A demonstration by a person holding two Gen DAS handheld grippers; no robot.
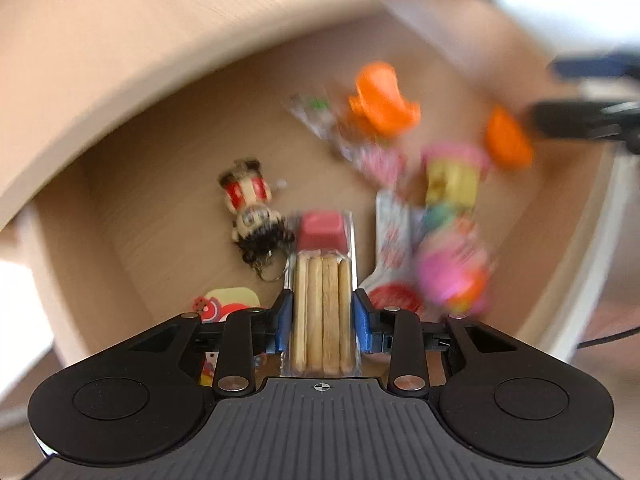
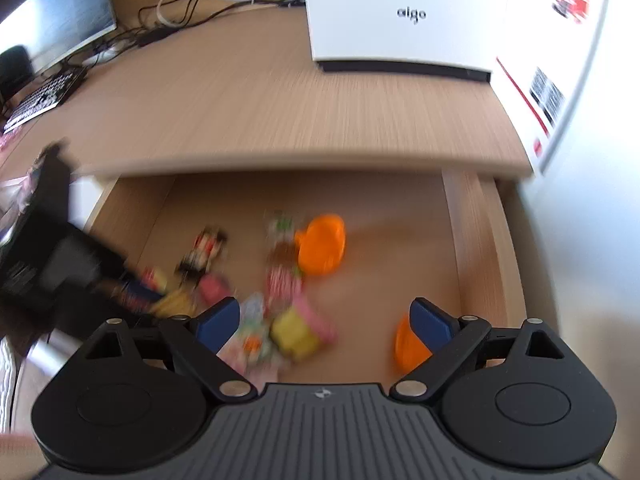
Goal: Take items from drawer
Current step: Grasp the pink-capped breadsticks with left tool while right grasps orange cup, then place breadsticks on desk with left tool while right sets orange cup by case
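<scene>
Drawer [image 1: 132, 208]: left tool [image 1: 323, 320] pinches biscuit pack [image 1: 324, 312]; right tool [image 2: 324, 320] spread; right view blurs it.

Two black two-finger grippers: left gripper [image 1: 323, 316], right gripper [image 2: 324, 322]. One open light-wood drawer [image 1: 160, 216]. Inside: two orange plastic cups [image 1: 383, 98] [image 1: 507, 136], one clear biscuit-stick pack with red dip tub [image 1: 324, 280], one small doll keychain in red-white stripes [image 1: 252, 208], several blurred colourful wrappers, uncountable. One white box marked "aigo" [image 2: 400, 12] on desk.
</scene>
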